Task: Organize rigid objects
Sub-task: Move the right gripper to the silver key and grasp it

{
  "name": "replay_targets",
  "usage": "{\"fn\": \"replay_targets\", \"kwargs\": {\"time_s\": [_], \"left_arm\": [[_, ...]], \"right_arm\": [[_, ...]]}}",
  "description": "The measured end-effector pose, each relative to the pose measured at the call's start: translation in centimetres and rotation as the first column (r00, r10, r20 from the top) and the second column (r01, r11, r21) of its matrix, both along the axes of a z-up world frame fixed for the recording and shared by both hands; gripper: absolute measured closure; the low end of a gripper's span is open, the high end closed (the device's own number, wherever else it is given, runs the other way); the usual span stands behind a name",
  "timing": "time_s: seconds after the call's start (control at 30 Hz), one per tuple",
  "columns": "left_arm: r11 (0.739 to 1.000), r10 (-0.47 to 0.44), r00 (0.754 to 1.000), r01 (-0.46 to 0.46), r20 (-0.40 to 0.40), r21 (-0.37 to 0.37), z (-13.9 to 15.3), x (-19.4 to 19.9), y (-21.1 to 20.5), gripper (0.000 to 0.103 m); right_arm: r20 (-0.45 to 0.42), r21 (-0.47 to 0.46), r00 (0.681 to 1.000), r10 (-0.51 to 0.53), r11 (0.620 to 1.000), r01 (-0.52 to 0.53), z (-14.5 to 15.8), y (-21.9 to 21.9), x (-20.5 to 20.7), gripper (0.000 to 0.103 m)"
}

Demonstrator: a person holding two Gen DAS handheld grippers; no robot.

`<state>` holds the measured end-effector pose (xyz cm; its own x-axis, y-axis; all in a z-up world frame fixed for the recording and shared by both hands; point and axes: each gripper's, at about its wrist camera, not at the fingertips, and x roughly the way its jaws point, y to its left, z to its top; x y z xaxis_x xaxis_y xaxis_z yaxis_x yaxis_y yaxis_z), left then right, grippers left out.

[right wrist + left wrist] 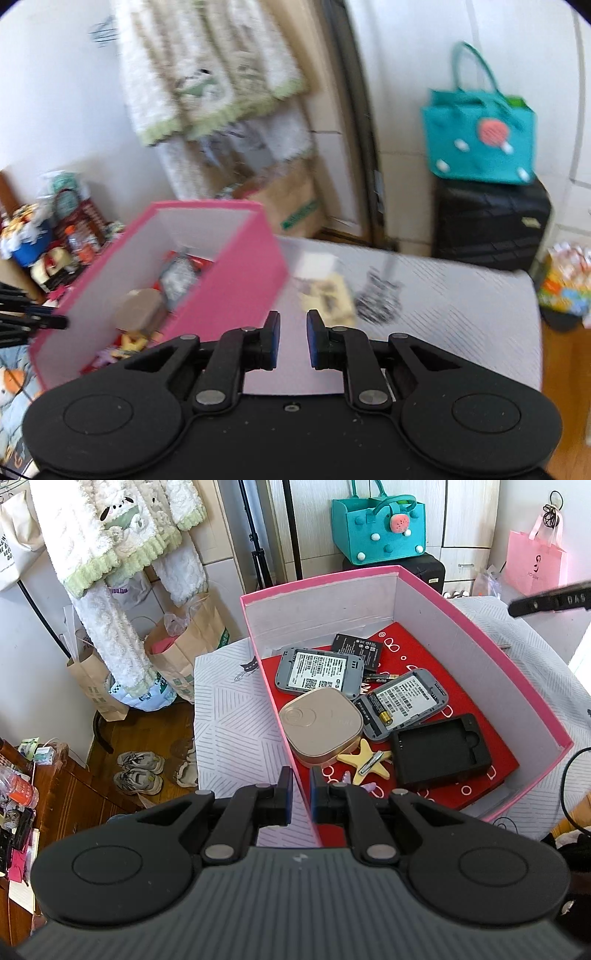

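Right claw (292, 341), narrowly parted and empty, points past the pink box (236, 291); flat cream card (327, 299) lies just ahead, slightly right.

Left wrist view: sharp, evenly daylit, with bright overexposure at the right edge near the pink bag (533, 563); soft shadows lie inside the box (458, 635). Fisheye curvature bends the walls and the table (229, 716) edges. Right wrist view: heavy motion blur smears the box (229, 273), teal bag (480, 144) and table (461, 302); dark vignetting marks the corners.
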<state>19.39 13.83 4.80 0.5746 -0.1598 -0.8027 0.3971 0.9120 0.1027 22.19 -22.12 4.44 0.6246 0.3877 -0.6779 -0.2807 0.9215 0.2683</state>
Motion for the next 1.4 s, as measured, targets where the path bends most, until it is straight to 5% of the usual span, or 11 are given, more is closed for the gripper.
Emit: {"fn": "replay_targets", "kwargs": {"time_s": [0.27, 0.53, 0.8, 0.93, 0.97, 1.13, 1.4], "left_arm": [[1.000, 0.002, 1.000, -0.001, -0.001, 0.001, 0.1, 0.1, 0.1, 0.095], [1.000, 0.003, 1.000, -0.003, -0.001, 0.000, 0.1, 0.1, 0.0, 0.095], [1.000, 0.004, 1.000, -0.004, -0.002, 0.000, 0.1, 0.1, 0.1, 0.095], [1.000, 0.005, 1.000, -0.005, -0.001, 0.000, 0.1, 0.1, 0.1, 0.095], [1.000, 0.005, 1.000, -0.005, -0.001, 0.000, 0.1, 0.1, 0.1, 0.095], [1.000, 0.004, 1.000, -0.004, -0.001, 0.001, 0.1, 0.1, 0.0, 0.095], [1.000, 0.005, 1.000, -0.005, -0.001, 0.000, 0.1, 0.1, 0.1, 0.094]], "right_arm": [[-0.117, -0.030, 0.988, -0.104, 0.994, 0.101, -5.2, -3.4, -0.2, 0.080], [-0.135, -0.043, 0.989, -0.060, 0.998, 0.054, -7.7, -3.9, -0.2, 0.072], [-0.072, -0.148, 0.997, -0.017, 0.989, 0.006, -8.0, -1.8, 0.4, 0.063], [-0.027, -0.254, 1.000, -0.002, 0.967, -0.005, -8.2, -0.1, 0.2, 0.063], [-0.018, -0.268, 1.000, -0.006, 0.963, 0.001, -8.1, 0.1, 0.0, 0.070], [-0.034, -0.248, 0.999, -0.036, 0.968, 0.027, -7.8, -0.1, -0.5, 0.074], [-0.097, -0.045, 0.994, -0.055, 0.998, 0.050, -7.7, -2.1, -0.4, 0.074]]}}
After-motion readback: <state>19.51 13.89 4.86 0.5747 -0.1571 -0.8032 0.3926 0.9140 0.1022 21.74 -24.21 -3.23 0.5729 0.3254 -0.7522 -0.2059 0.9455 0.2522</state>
